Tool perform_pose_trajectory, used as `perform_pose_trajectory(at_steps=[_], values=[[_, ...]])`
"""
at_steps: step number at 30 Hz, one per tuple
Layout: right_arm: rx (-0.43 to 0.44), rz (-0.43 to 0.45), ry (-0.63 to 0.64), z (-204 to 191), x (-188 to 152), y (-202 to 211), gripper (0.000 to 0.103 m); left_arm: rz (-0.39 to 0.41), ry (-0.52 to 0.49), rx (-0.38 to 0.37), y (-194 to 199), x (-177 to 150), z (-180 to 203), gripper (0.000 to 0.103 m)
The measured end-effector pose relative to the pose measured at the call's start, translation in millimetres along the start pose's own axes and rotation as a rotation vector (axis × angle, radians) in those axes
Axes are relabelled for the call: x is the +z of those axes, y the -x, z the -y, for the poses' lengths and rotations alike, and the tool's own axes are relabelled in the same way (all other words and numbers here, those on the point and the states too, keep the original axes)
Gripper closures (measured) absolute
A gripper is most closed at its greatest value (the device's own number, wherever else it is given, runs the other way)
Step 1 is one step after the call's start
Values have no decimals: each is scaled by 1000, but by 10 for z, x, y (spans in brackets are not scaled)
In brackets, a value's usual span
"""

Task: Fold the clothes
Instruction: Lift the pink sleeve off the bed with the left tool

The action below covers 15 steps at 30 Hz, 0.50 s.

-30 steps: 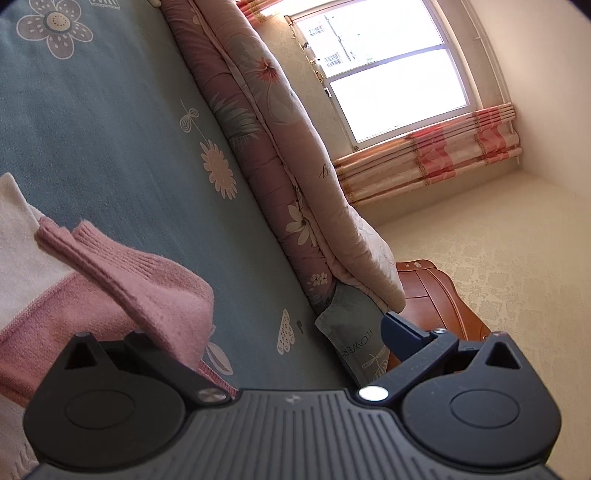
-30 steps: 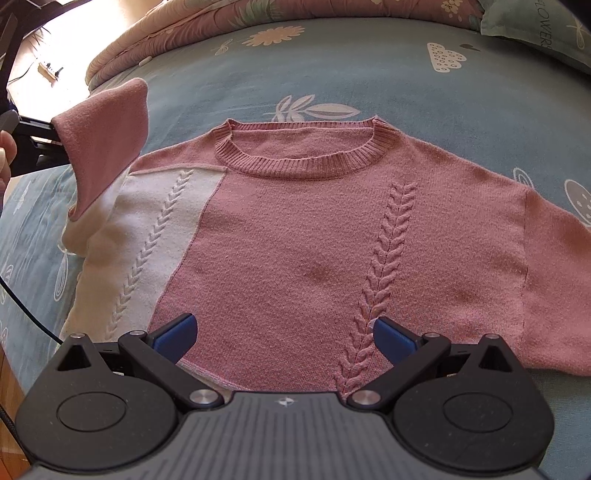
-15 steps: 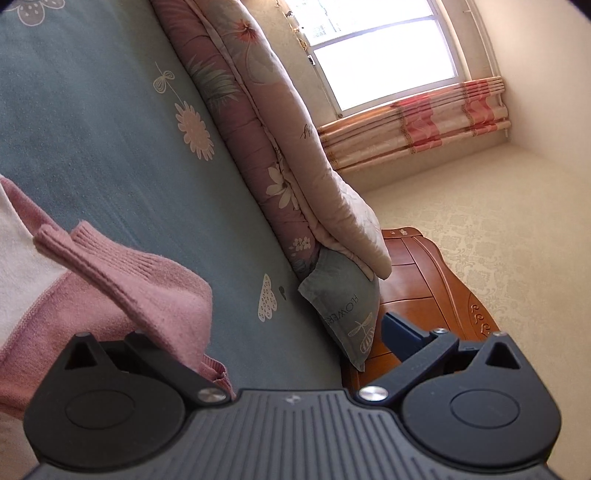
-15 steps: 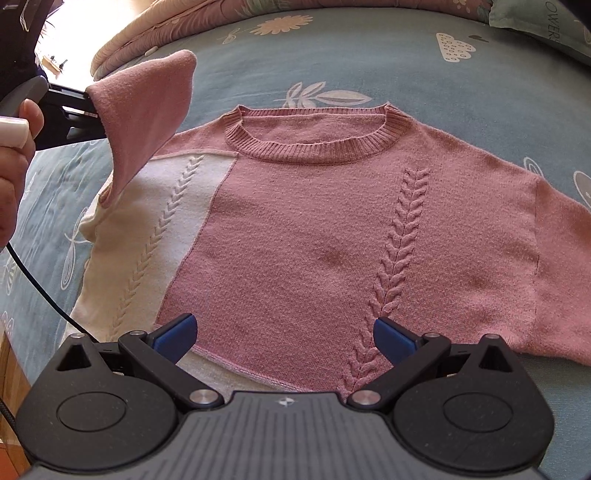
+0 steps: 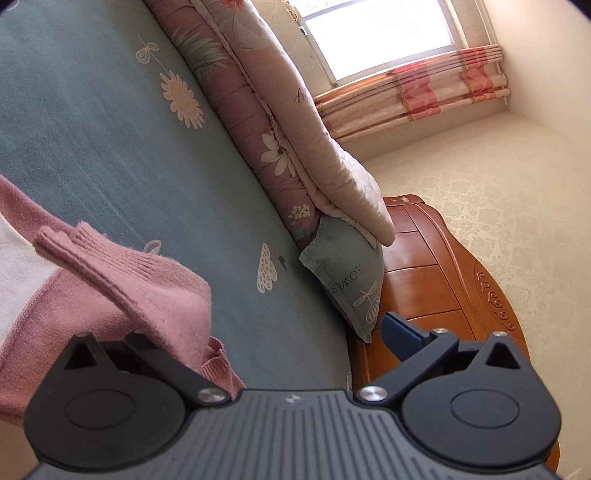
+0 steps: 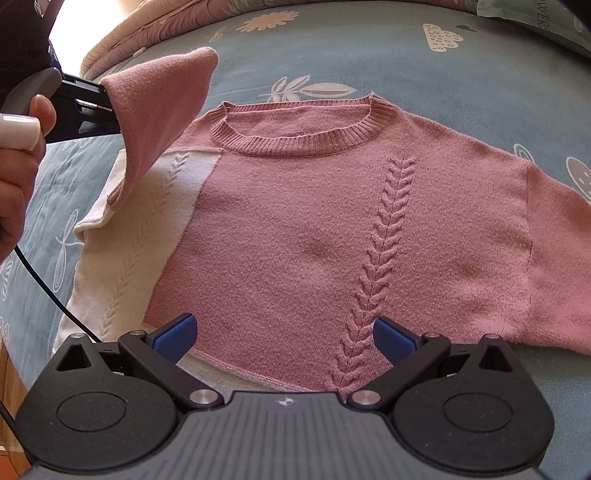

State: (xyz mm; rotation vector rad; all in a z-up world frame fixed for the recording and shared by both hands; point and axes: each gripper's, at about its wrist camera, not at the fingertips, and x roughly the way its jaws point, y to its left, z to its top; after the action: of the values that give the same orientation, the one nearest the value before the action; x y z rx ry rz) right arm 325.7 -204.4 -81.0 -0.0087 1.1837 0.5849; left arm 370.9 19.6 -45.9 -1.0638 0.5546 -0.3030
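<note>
blue-green bed sheet [image 6: 424, 70] with pale flower prints fills both views, with a rolled pink quilt [image 5: 258, 122] and a grey-green pillow [image 5: 343, 273] along its far edge and a bright window [image 5: 373, 33] in the upper right of my left view. my pink and cream sweater [image 6: 325, 229] lies flat on the bed, front up, collar toward the top of the right view. my left gripper [image 6: 105, 101], at the upper left there, has its jaws pinched on the sweater's sleeve [image 6: 162, 107], which hangs lifted over the cream panel; my hand [image 6: 16, 162] grips the handle. my right gripper [image 6: 282, 334] hovers at the sweater's hem, jaws spread wide and holding nothing.
</note>
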Motion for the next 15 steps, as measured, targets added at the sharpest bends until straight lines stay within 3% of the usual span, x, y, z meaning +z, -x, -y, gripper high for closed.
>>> perform_pose_trajectory(at_steps=[8, 15], values=[[-2, 0, -7, 29, 2, -13, 0, -32, -14, 11, -143, -45, 2, 1], [2, -14, -4, 40, -32, -49, 0, -120, -29, 48, -336, -136, -94, 1]])
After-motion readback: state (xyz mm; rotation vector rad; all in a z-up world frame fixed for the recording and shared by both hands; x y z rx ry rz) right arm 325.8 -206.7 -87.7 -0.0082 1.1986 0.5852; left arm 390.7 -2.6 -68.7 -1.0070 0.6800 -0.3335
